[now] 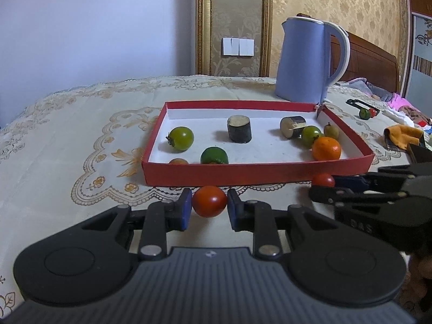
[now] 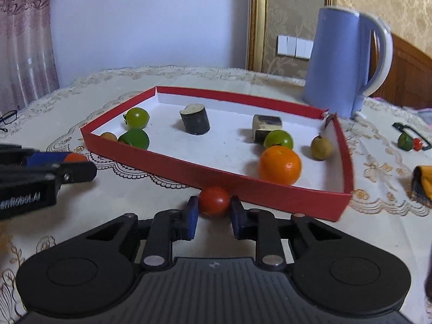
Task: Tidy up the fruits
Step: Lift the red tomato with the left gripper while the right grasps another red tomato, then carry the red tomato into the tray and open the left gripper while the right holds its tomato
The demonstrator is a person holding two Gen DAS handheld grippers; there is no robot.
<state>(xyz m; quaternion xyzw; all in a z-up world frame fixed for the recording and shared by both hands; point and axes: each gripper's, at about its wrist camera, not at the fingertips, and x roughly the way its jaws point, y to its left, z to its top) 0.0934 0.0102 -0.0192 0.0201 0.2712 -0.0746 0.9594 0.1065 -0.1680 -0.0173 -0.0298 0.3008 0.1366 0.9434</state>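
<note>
Left wrist view: left claw (image 1: 209, 208) clamped on a red tomato (image 1: 209, 201), blue pads pressing both its sides, just short of the near wall of the red tray (image 1: 243, 173). The tray sits on the desk (image 1: 81, 135), which is covered with an embroidered cloth. Inside the tray: orange (image 1: 326, 148) at the near right, two green tomatoes (image 1: 181, 138), a lime (image 1: 214, 155), two dark cut cylinders (image 1: 239, 129). Blue kettle (image 1: 305, 59) stands behind the far right corner.

Right wrist view: right claw (image 2: 214, 212) closed on a second red tomato (image 2: 214, 201), touching or almost touching the tray's near wall. Small brownish fruit (image 2: 320, 148) lies by the tray's right wall. Left claw enters at the left edge with its tomato between blue pads.
</note>
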